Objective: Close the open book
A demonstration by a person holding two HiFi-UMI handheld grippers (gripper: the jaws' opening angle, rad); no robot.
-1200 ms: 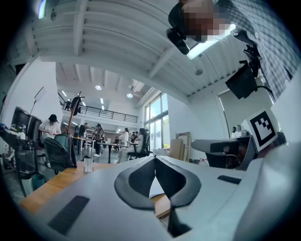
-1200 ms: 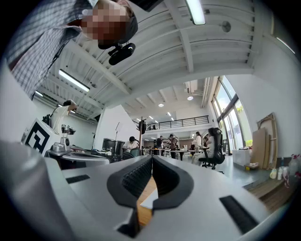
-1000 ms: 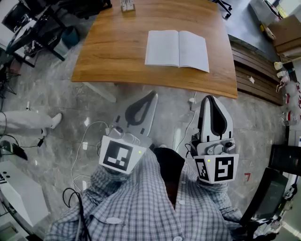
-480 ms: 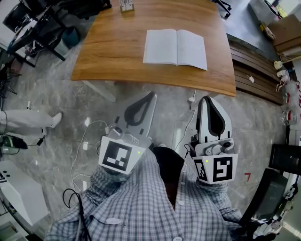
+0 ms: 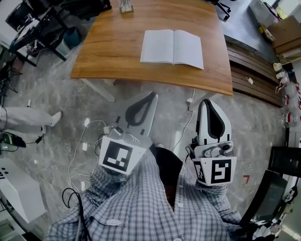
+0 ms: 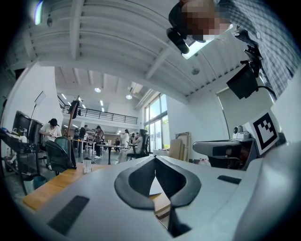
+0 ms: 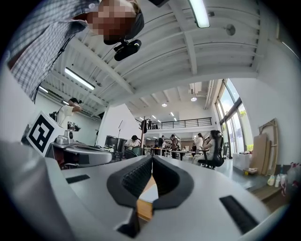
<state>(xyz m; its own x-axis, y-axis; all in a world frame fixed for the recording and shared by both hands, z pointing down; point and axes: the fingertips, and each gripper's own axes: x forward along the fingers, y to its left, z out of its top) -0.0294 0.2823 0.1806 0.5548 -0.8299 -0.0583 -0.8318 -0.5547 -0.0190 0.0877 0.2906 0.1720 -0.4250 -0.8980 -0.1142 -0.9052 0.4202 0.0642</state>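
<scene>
Head view: the open book point(image 5: 172, 46) lies flat, pages up, in the upper centre of the frame on the wooden table point(image 5: 113, 52), nearer the table's right end. A small object point(image 5: 126, 5) sits at the table's far edge, top of frame; identity not determinable. Left gripper point(image 5: 152, 94) and right gripper point(image 5: 210, 100) are held in the lower half of the frame over the stone floor point(image 5: 61, 108), both well apart from the book and short of the table's near edge. Each has its jaws brought together at the tips with nothing between them. Checked shirt sleeves point(image 5: 141, 202) fill the bottom of the frame. Cables point(image 5: 80, 141) lie on the floor at lower left.

Left gripper view: jaw tips meet at centre frame point(image 6: 155, 158); nothing is gripped. A white sliver of the book point(image 6: 154, 187) shows through the gap below the tips.

Right gripper view: jaw tips meet point(image 7: 152, 158), holding nothing. The table edge point(image 7: 143, 208) and a pale page point(image 7: 149, 192) appear through the gap
</scene>
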